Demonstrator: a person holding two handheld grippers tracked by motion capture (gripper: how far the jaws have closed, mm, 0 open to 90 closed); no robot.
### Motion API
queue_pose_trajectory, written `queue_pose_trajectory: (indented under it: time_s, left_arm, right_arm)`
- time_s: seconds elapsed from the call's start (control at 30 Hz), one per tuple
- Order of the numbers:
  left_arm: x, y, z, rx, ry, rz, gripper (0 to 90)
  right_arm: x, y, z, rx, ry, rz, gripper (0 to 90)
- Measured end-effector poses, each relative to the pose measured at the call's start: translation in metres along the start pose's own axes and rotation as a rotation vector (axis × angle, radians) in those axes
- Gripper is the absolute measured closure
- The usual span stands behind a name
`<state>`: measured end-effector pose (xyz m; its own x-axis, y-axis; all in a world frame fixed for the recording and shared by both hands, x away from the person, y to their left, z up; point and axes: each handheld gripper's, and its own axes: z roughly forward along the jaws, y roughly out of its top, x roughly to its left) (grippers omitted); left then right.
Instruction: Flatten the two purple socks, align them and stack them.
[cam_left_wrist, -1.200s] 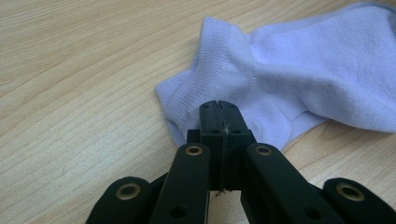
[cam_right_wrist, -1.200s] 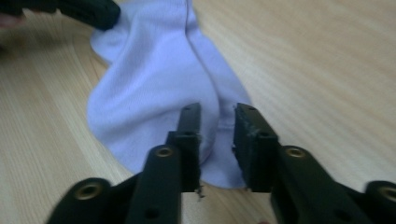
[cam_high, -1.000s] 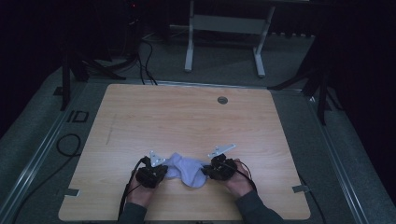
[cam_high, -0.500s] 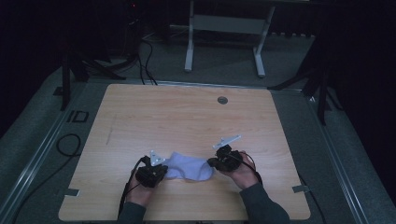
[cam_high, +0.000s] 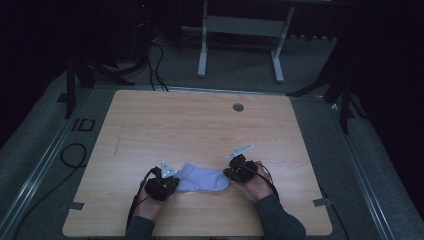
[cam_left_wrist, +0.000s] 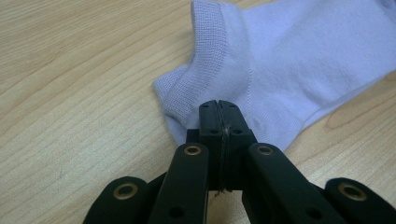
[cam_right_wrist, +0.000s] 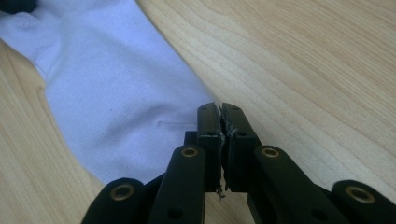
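High view shows the change first: 1 second back the pale lilac sock (cam_high: 204, 179) lay bunched in a lump between the 2 grippers, and now it is drawn out flat and long across the near part of the wooden counter (cam_high: 200, 125). The right gripper (cam_high: 235, 172) has shifted outward to the right since then, while the left gripper (cam_high: 167, 186) sits where it was.

Left gripper view has that gripper's black fingers (cam_left_wrist: 210, 121) pressed together on the sock's edge just below the ribbed cuff (cam_left_wrist: 212, 51), a thin line of fabric caught in the seam between them. The cuff lies open toward the top of that view and the body of the sock (cam_left_wrist: 299, 70) runs off to the upper right, flat on the wood.

Right gripper view has the fingers (cam_right_wrist: 208, 126) of the right gripper likewise squeezed nearly closed, pinching the opposite end of the sock (cam_right_wrist: 116, 102) at its edge; fibres show in the narrow gap. From there the sock stretches away to the upper left, lying smooth on the counter, with a dark corner of the left gripper at the far end.
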<state>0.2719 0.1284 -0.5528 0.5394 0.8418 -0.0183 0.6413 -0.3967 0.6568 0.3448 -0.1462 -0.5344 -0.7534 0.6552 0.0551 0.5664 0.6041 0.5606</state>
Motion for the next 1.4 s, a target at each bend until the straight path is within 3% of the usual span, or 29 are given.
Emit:
queue_pose_trajectory:
  time_s: [0.23,0.53,0.63,0.8,0.93,1.13,1.3,1.4]
  left_arm:
    - [0.001,-0.001,0.0,-0.003,-0.015,0.002,88.6]
    - [-0.004,0.0,0.002,-0.015,-0.066,0.01,86.7]
    - [-0.007,0.001,0.001,-0.032,-0.077,0.02,82.9]
    - [-0.005,0.002,-0.005,-0.096,-0.107,-0.002,72.2]
    - [0.002,0.002,-0.009,-0.122,-0.097,-0.033,67.0]
    - [0.014,0.001,-0.014,-0.127,-0.076,-0.083,60.0]
    - [0.023,0.001,-0.015,-0.115,-0.041,-0.12,56.9]
    - [0.026,0.002,-0.013,-0.108,-0.027,-0.127,55.7]
  right_arm:
    - [-0.001,-0.001,-0.002,-0.007,-0.002,0.005,86.7]
    - [-0.006,-0.005,-0.005,-0.018,-0.023,0.016,85.0]
    - [-0.009,-0.008,-0.009,-0.035,-0.018,0.033,79.6]
    - [-0.011,-0.012,-0.019,-0.093,-0.009,0.053,66.7]
    - [-0.014,-0.014,-0.03,-0.185,0.046,0.072,56.9]
    - [-0.023,-0.02,-0.039,-0.229,0.007,0.11,52.2]
    - [-0.033,-0.028,-0.043,-0.248,0.0,0.155,51.8]
    - [-0.035,-0.03,-0.045,-0.252,-0.001,0.151,51.3]
